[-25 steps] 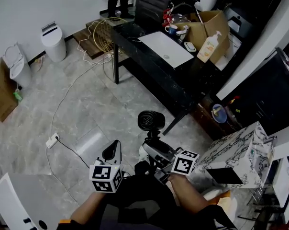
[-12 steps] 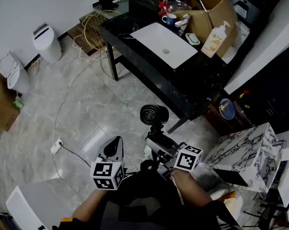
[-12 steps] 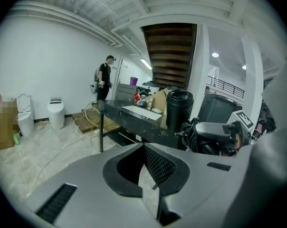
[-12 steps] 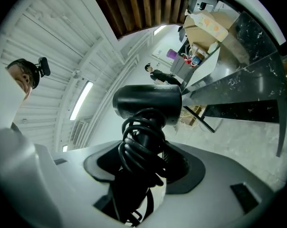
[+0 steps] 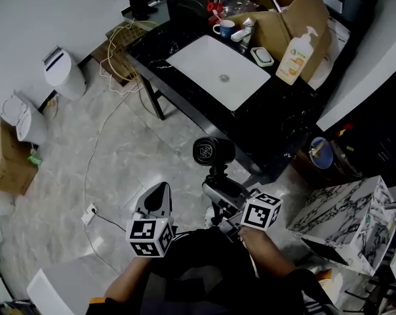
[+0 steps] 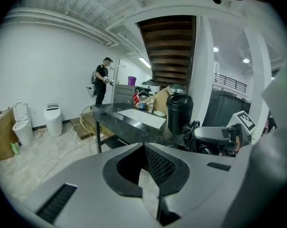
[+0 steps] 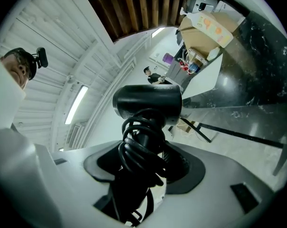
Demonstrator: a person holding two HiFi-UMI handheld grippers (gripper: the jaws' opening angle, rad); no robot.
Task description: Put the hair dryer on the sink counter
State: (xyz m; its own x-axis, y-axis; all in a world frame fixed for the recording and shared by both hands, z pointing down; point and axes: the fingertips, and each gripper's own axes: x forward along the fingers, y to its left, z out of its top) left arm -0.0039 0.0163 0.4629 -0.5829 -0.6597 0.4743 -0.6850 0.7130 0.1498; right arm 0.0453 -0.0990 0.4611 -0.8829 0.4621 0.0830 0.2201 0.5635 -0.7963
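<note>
The black hair dryer [image 5: 213, 151] stands barrel-up in my right gripper [image 5: 217, 180], which is shut on its handle with the cord wound round it. In the right gripper view the dryer [image 7: 148, 103] fills the middle between the jaws. My left gripper [image 5: 160, 190] is beside it on the left, shut and empty; its own view shows its jaws meeting [image 6: 144, 146] and the dryer [image 6: 178, 110] to the right. The black sink counter [image 5: 277, 120] with its white basin [image 5: 217, 72] lies just beyond the dryer.
On the counter's far end stand a soap bottle [image 5: 296, 48], a cardboard box [image 5: 283, 12], a mug [image 5: 225, 28] and a soap dish [image 5: 261, 56]. Two white bins [image 5: 60, 74] and a cable lie on the floor at left. A marbled box [image 5: 342, 215] sits at right. A person [image 6: 100, 82] stands far off.
Both grippers and the dryer have been carried forward toward the sink counter, which now lies closer. The grip on the dryer is unchanged.
</note>
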